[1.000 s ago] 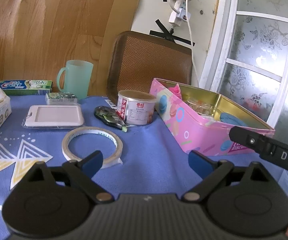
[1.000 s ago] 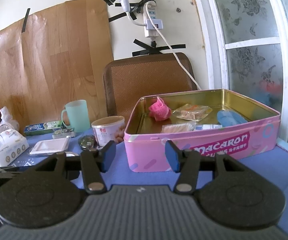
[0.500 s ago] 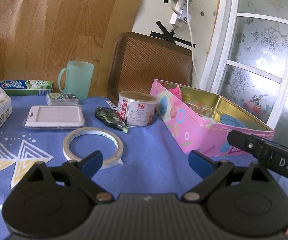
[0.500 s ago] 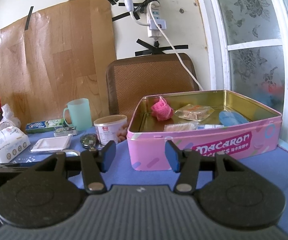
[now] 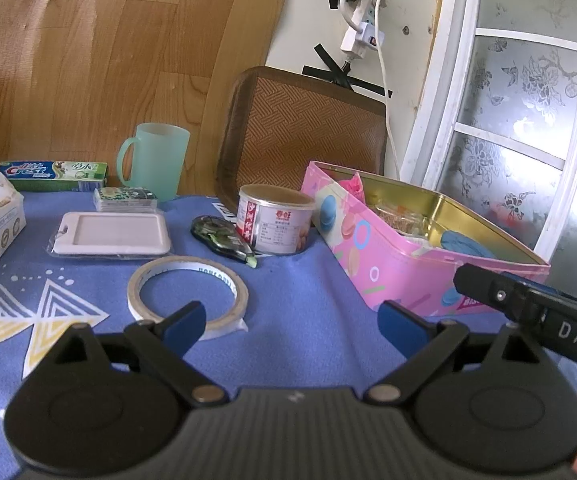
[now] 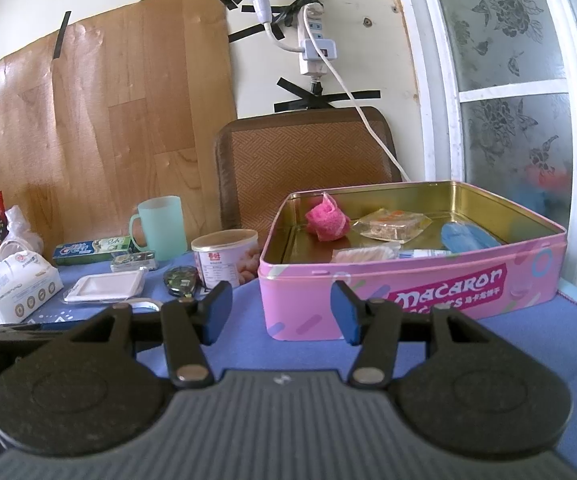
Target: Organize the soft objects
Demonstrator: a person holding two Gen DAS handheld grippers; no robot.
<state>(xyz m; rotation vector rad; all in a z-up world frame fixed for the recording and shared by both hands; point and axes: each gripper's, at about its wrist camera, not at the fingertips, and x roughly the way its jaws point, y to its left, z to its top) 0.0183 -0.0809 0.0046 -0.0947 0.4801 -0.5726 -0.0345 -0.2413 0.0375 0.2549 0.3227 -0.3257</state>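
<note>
2 grippers, both empty with fingers spread: left gripper (image 5: 291, 318) near tape roll (image 5: 187, 294); right gripper (image 6: 282, 312) before pink tin (image 6: 412, 288) on counter (image 5: 308, 300), pink soft ball (image 6: 325, 224) inside, beyond fingers.

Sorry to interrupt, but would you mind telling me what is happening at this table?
A person is sorting soft items into the pink tin, which holds a pink scrunchie, a wrapped snack and a blue item. Both the left tool and the right tool are open and empty, hovering over the blue tablecloth.
</note>
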